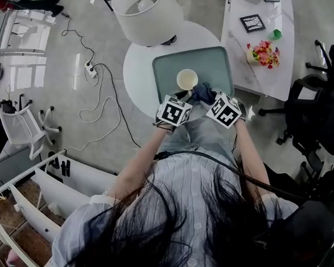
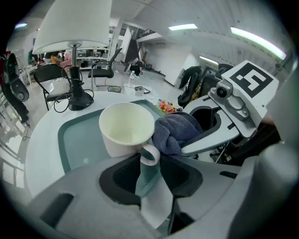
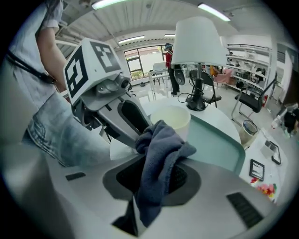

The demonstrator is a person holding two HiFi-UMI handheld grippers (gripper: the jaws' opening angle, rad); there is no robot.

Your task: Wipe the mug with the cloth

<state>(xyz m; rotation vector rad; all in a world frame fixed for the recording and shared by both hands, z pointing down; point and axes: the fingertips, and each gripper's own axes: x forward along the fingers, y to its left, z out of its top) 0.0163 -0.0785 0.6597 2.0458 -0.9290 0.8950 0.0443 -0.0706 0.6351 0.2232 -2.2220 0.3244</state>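
Gripping tight at lower centre, the right gripper (image 3: 156, 175) was clamped on the dark cloth (image 3: 159, 149), which was bunched against the mug (image 2: 124, 128). The left gripper (image 2: 150, 161) pinched the mug's handle over the green tray (image 2: 77, 140) on the round white surface (image 2: 42, 144), lamp (image 2: 74, 28) beyond at upper left.

Head cam: overhead, steep down, far. Gripper cams: close, low, approx. opposed. All 3 share mug (image 1: 187, 79), tray (image 1: 217, 62).
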